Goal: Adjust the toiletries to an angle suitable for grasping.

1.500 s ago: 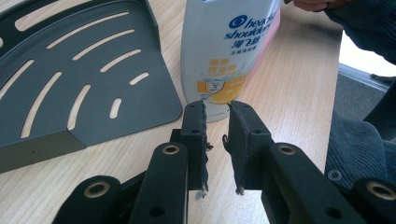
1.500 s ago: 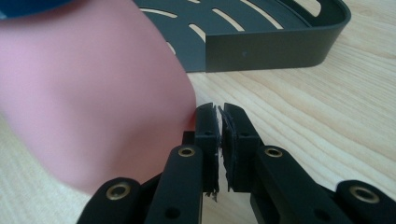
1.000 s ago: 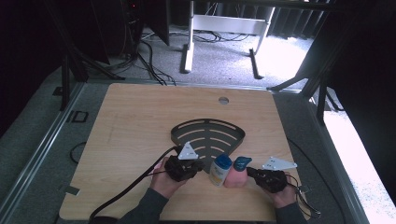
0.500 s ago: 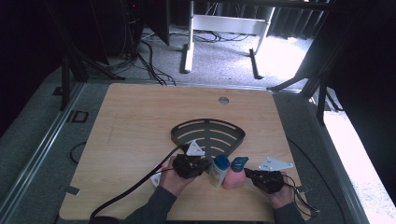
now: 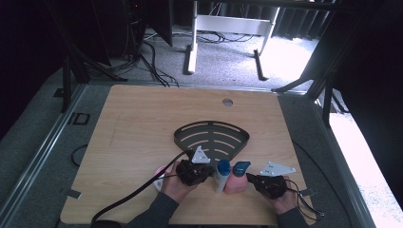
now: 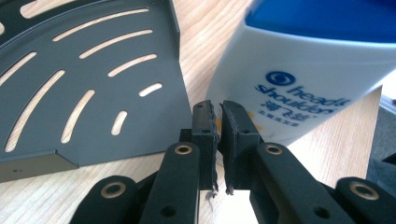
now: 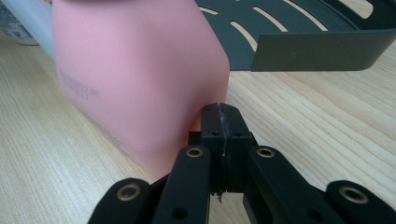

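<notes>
Left tongs (image 6: 218,114) shut beside white bottle (image 6: 299,79); right tongs (image 7: 222,116) beside pink bottle (image 7: 135,74).

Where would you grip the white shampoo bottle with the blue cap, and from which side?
Across the body of the white shampoo bottle, below its blue cap, probably from the left, where the left gripper sits with shut jaws at its side. The pink bottle crowds its right. The jaws must open first; the body looks wider than the gap.

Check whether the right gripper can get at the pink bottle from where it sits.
Probably yes: the right gripper sits right beside the pink bottle, nothing between them, but its jaws are shut and must open first.
</notes>
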Demonstrator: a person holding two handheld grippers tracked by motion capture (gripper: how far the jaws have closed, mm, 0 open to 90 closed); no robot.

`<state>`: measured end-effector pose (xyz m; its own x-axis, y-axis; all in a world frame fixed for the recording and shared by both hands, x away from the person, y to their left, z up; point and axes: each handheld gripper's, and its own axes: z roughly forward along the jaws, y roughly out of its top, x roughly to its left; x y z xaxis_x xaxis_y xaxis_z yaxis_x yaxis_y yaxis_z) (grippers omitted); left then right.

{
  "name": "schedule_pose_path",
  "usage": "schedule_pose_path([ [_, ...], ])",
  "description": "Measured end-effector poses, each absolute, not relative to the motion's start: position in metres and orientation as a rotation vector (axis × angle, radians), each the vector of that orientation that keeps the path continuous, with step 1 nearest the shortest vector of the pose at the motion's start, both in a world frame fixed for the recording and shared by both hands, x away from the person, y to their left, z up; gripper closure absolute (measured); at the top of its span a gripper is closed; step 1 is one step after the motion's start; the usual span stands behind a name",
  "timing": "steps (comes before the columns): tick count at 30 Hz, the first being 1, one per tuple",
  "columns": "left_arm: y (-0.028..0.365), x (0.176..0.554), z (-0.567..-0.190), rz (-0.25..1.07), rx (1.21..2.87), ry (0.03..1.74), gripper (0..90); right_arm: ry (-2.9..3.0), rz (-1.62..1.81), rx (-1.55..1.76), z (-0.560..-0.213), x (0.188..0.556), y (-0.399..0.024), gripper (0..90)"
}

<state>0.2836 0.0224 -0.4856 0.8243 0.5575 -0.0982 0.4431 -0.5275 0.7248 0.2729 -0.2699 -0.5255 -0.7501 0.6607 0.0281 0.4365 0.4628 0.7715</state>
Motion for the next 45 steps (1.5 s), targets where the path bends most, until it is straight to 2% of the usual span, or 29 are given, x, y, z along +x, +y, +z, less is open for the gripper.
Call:
schedule_pose_path([
  [21, 0.039, 0.265, -0.485, 0.202, 2.219, 0.726, 84.5, 2.507, 1.218, 0.867, -0.525, 0.263, -0.26, 90.0],
  [25, 0.047, 0.259, -0.484, 0.198, 2.201, 0.723, 88.8, 2.525, 1.236, 0.847, -0.526, 0.261, -0.256, 90.0],
  [33, 0.058, 0.241, -0.473, 0.199, 2.173, 0.681, 89.5, 2.546, 1.276, 0.823, -0.527, 0.259, -0.251, 90.0],
  [45, 0.043, 0.214, -0.477, 0.143, 2.198, 0.569, 89.6, 2.549, 1.285, 0.819, -0.528, 0.26, -0.251, 90.0],
])
